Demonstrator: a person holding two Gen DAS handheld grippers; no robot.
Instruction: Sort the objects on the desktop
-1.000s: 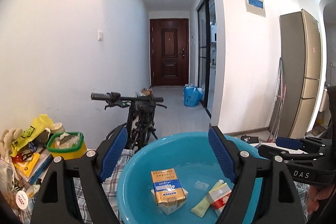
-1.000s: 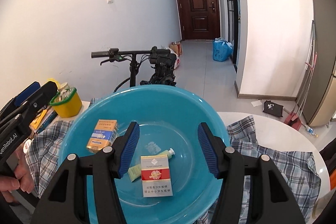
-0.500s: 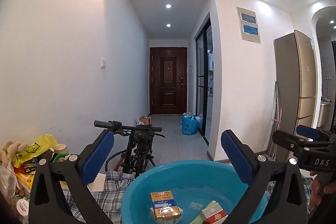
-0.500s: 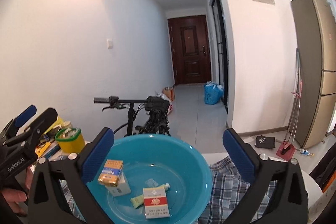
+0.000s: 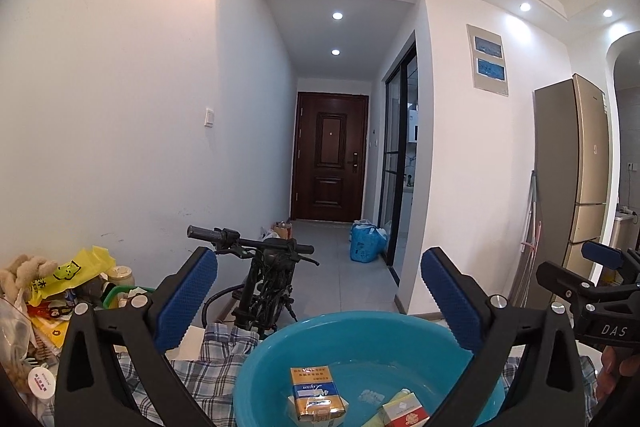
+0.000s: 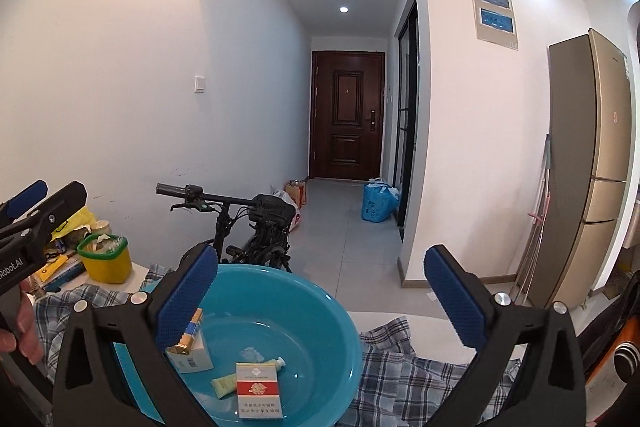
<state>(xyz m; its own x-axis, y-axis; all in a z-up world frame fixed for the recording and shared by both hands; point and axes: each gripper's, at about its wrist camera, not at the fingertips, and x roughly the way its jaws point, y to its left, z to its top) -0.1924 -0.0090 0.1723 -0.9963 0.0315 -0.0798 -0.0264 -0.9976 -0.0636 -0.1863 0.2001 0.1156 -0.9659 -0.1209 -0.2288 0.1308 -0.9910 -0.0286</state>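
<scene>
basin on cloth on desk | in basin: two packs, tube between | bin at desk's far-left edge | bike behind desk

basin: round, turquoise, upright on checked cloth, lower centre of frame | red-white pack: flat, face up, front of basin floor | green tube: flat, touching pack's left edge | gold-blue pack: tilted atop white box, left of basin floor
</scene>
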